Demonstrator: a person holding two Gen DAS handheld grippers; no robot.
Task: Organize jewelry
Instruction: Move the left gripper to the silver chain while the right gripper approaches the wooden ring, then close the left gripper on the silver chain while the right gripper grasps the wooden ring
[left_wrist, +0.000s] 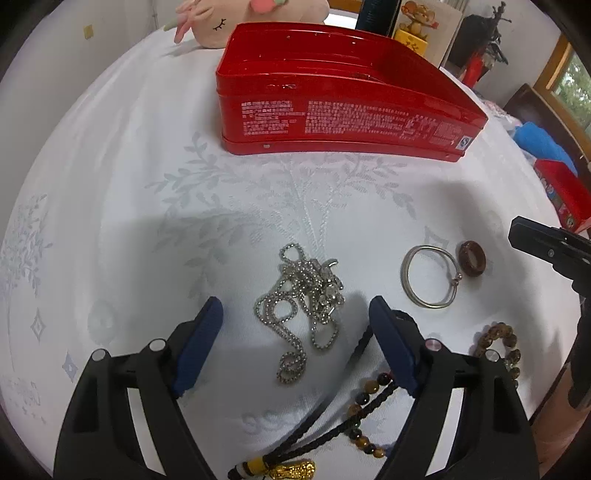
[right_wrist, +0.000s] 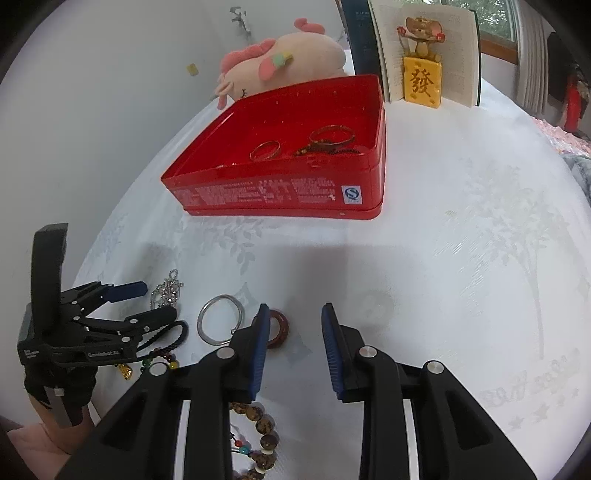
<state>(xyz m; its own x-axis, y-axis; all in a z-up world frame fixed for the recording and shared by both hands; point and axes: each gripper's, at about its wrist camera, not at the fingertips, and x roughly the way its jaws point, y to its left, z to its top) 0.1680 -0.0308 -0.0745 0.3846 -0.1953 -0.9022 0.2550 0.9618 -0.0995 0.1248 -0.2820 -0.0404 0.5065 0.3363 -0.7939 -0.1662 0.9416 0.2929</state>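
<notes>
A tangled silver chain (left_wrist: 303, 299) lies on the white cloth directly between the fingers of my left gripper (left_wrist: 295, 312), which is open just above it; the pads do not press it. To its right lie a silver bangle (left_wrist: 430, 277) and a brown ring (left_wrist: 472, 257). My right gripper (right_wrist: 295, 314) is open and empty, and its left finger partly covers the brown ring (right_wrist: 277, 328). The silver bangle (right_wrist: 220, 319) lies left of that finger. The open red tin (right_wrist: 280, 192) behind holds a thin bangle (right_wrist: 265, 149) and a wider one (right_wrist: 330, 134).
A black cord necklace with amber beads (left_wrist: 365, 398) and a brown bead bracelet (left_wrist: 498, 343) lie near my fingers. Behind the tin are a plush toy (right_wrist: 295, 62), an open book (right_wrist: 458, 48) and a mouse figurine (right_wrist: 421, 59). A red box (left_wrist: 561, 192) sits at the right.
</notes>
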